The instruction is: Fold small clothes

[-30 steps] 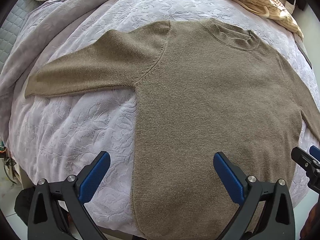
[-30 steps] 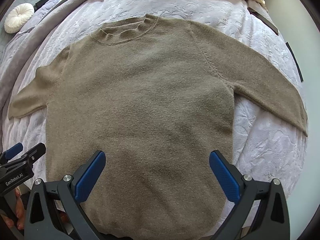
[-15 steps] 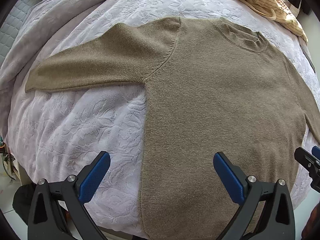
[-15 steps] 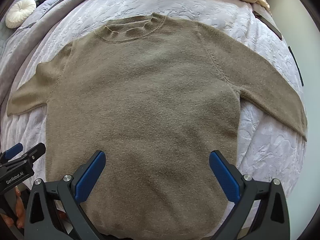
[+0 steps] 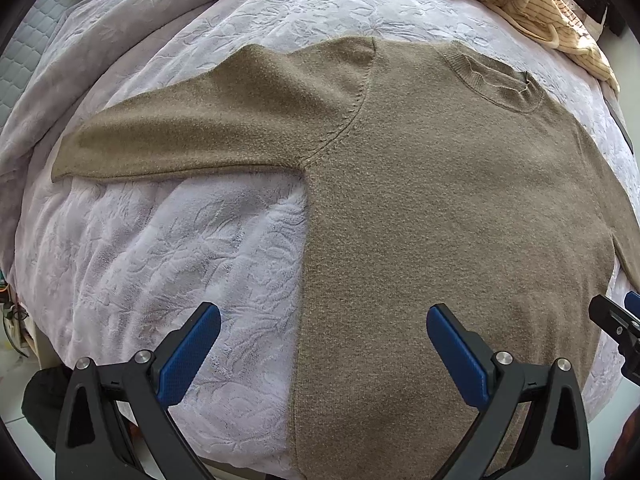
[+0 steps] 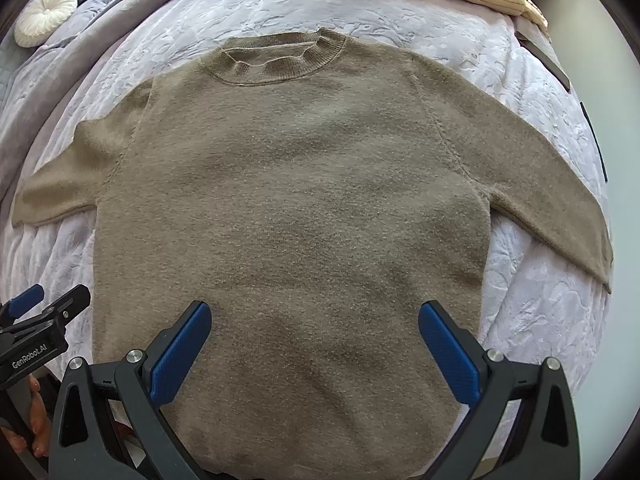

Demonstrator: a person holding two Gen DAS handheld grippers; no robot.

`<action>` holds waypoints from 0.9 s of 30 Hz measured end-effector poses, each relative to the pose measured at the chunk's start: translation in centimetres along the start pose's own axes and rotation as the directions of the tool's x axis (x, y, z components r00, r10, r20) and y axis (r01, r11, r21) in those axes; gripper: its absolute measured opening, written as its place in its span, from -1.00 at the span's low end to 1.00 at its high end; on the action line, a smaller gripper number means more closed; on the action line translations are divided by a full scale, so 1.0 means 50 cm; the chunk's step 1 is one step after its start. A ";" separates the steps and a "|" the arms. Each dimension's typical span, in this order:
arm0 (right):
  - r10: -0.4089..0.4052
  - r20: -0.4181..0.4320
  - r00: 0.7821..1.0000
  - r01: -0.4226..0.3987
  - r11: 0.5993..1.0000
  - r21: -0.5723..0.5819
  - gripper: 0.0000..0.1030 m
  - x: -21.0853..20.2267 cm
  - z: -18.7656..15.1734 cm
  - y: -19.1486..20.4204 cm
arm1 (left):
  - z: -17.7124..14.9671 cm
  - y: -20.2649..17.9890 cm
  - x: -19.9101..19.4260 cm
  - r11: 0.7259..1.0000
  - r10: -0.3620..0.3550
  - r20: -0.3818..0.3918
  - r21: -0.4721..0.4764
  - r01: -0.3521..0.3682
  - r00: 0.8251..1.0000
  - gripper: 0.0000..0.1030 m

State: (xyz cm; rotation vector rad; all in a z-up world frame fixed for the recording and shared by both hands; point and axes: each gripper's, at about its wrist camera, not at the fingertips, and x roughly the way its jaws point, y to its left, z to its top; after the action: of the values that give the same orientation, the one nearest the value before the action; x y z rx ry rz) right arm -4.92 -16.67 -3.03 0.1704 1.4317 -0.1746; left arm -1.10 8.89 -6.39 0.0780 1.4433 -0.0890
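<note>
Right wrist view: the brown sweater (image 6: 288, 200) lies flat on the bed (image 6: 532, 304), sleeves spread. Both hand-held grippers, left (image 5: 323, 350) and right (image 6: 314, 344), hover spread apart, empty. Probably best to pinch a sleeve cuff first and fold inward.

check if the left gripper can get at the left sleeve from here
Probably yes. The left gripper is open and empty, and the left sleeve lies flat on the blanket with nothing on it or between them.
</note>
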 end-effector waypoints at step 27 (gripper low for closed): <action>0.080 -0.042 0.996 -0.084 0.992 -0.093 1.00 0.037 -0.006 0.127 | 0.084 0.279 0.068 0.954 -0.172 0.130 -0.223 0.198 0.976 1.00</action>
State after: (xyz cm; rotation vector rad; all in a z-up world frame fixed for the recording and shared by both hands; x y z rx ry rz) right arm -3.55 -10.44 -4.80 0.1552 1.4647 -0.0358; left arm 4.97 22.26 -9.24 -0.2545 1.3392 -0.0744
